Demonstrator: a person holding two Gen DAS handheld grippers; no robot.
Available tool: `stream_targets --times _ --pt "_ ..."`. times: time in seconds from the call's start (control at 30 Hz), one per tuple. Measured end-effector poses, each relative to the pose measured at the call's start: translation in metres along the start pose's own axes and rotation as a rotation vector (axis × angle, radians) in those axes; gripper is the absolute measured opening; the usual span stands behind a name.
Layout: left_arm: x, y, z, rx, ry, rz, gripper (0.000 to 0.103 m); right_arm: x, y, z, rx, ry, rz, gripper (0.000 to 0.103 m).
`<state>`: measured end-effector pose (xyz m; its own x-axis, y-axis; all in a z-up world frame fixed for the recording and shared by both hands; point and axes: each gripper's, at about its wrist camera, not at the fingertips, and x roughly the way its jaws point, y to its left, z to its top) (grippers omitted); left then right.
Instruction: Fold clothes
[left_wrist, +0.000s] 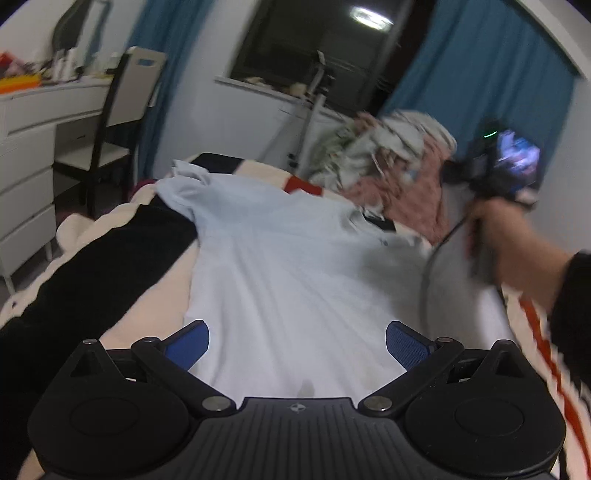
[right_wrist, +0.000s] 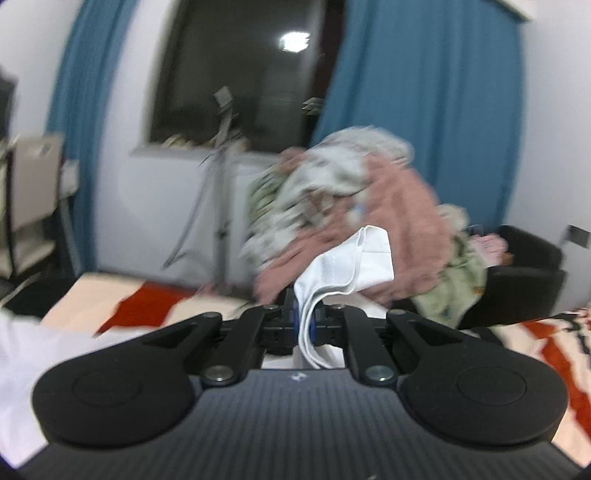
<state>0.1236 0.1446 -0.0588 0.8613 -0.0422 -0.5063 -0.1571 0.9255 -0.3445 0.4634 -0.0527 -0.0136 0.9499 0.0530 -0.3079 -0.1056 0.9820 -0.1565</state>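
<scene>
Shirt (left_wrist: 280, 266) pale blue, spread flat | left claw (left_wrist: 297, 345) wide, empty | right claw (right_wrist: 304, 323) pinching sleeve (right_wrist: 354, 258)

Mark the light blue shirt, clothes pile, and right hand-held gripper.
light blue shirt (left_wrist: 280, 258), left wrist view, its flat body.
clothes pile (right_wrist: 399, 206), right wrist view, pink garment.
right hand-held gripper (right_wrist: 303, 317), right wrist view, between fingertips.

A chair (left_wrist: 122, 122) stands at a white dresser (left_wrist: 26, 177) beside blue curtains (right_wrist: 417, 110) and a dark window (right_wrist: 243, 70).
</scene>
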Motion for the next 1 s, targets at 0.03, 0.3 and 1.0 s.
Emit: stream_targets --times 0.03,0.3,1.0 --pt "0.003 0.003 -0.001 -0.011 0.001 -0.006 0.103 0.01 0.019 -0.009 -0.022 0.021 0.015 0.008" --pt "0.044 0.023 -0.013 -0.059 0.068 0.006 0.103 0.06 0.078 -0.059 0.005 0.169 0.166 0.095" --pt "-0.03 -0.044 -0.05 0.139 -0.008 0.008 0.103 -0.282 -0.07 -0.1 0.191 0.012 0.205 0.095"
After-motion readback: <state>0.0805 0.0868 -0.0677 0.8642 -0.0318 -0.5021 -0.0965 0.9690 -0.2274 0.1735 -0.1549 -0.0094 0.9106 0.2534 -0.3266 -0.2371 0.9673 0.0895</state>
